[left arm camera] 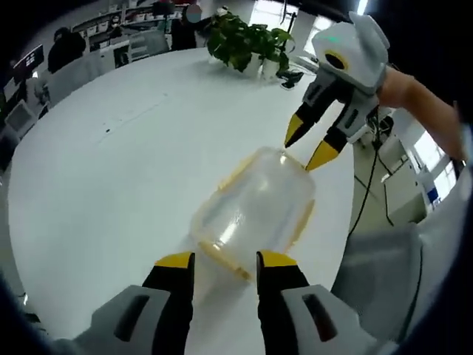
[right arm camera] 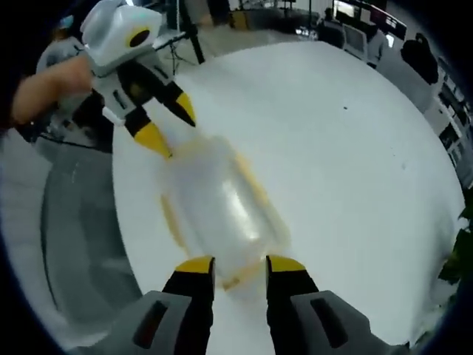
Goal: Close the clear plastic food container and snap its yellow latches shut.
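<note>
You are holding the left hand-held gripper with its jaws spread a little apart, and the near end of the clear plastic food container is sitting just ahead of the yellow tips, partly between them; whether they are pressing on it you cannot tell. The container is lying on the white table, lid on, with a yellow latch showing along its near edge. At its far end, your right hand-held gripper is reaching in, jaws parted, one tip touching the container's far corner. Farther off, a potted plant is standing on the table.

In the right gripper view, the right hand-held gripper is framing the container from the opposite end, jaws narrowly apart around its edge, while the left hand-held gripper is meeting the far end.
</note>
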The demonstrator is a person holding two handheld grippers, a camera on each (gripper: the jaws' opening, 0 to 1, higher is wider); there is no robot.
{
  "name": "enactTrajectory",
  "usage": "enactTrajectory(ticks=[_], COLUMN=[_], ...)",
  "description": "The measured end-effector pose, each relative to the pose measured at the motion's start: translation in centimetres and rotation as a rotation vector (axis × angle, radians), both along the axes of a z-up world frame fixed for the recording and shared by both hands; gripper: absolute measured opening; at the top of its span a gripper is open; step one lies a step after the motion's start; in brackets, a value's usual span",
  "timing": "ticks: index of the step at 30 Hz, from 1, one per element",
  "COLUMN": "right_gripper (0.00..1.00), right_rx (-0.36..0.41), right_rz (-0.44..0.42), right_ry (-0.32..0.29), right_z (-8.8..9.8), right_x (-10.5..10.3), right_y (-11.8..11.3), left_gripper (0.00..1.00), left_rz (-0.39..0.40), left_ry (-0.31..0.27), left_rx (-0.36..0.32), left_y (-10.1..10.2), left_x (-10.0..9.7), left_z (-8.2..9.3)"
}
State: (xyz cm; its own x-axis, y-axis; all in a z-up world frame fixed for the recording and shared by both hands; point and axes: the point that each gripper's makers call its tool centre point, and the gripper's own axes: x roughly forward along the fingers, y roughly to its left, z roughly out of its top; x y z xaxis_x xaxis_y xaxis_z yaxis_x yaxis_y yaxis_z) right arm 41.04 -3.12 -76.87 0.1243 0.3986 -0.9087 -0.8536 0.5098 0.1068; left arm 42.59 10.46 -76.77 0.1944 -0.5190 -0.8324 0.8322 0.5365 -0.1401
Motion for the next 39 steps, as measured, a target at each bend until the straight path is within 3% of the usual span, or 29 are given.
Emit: enactTrajectory(ticks=[6,19,29,39], right_gripper=[0.24,0.22,0.22,0.22], right_rx=[-0.014,-0.029,-0.035,-0.026], right_rz=[0.077,0.152,0.206,0.254], right_ry=[-0.024,-0.032,-0.017,-0.016], right_z=[0.2,0.1,-0.3,-0.4], right_x=[-0.1,-0.3,-0.6,-0.7], right_y=[0.7,1.2,1.6,2.3], left_gripper=[0.32,0.31,0.31,0.30], left_rz=[-0.134,-0.275,-0.335,-0.416], left_ry=[-0.076,-0.114,-0.109,-0.152], left_rx=[0.067,0.087,0.084,0.090], left_y=[0.2,-0.9,-1.6,-3.2], left_x=[0.2,-0.1,-0.7,-0.5], left_z=[0.1,0.4,0.2,0.6])
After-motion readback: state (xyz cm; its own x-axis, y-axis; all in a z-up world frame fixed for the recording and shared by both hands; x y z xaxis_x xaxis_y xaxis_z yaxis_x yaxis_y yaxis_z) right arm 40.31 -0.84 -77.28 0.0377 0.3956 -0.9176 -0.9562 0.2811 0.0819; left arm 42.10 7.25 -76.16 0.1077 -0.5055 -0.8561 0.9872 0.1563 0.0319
